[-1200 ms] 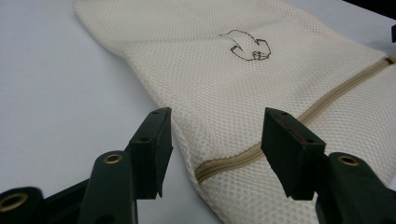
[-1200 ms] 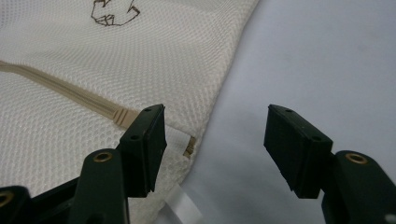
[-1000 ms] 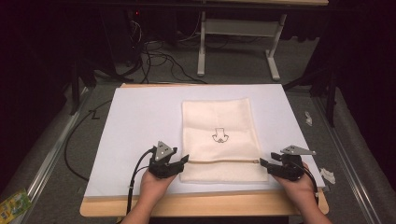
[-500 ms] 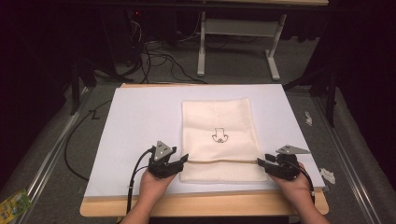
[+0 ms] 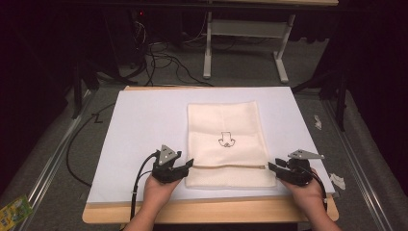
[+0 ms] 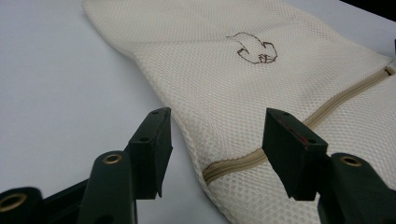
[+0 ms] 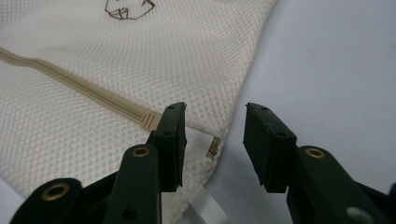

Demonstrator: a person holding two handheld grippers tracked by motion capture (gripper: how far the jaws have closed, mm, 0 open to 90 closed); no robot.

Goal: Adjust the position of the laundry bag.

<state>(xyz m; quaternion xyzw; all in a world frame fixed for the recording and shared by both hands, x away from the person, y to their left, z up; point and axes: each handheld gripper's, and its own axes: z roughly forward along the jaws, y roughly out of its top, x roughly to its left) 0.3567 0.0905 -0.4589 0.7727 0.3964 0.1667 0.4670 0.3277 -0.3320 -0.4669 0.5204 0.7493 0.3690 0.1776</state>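
Mesh bag (image 5: 225,144), cream with a small dark outline drawing (image 5: 226,140) on its middle, lies flat on a white sheet (image 5: 139,125) that covers the table (image 5: 207,211). A tan zipper (image 5: 228,167) runs across the bag near its edge closest to the person. The left gripper (image 5: 188,165), held in the left hand (image 5: 156,188), sits at the bag's left edge by the zipper's end; in the left gripper view its jaws stand wide, one over the sheet and one over the mesh, with the zipper's end (image 6: 219,169) between them. The right gripper (image 5: 272,167), in the right hand (image 5: 308,192), is at the bag's right edge; in the right gripper view its jaws are parted around the bag's edge, a small tan tab (image 7: 214,147) lying between them, holding nothing. A black cable (image 5: 139,178) trails from the left gripper toward the person.
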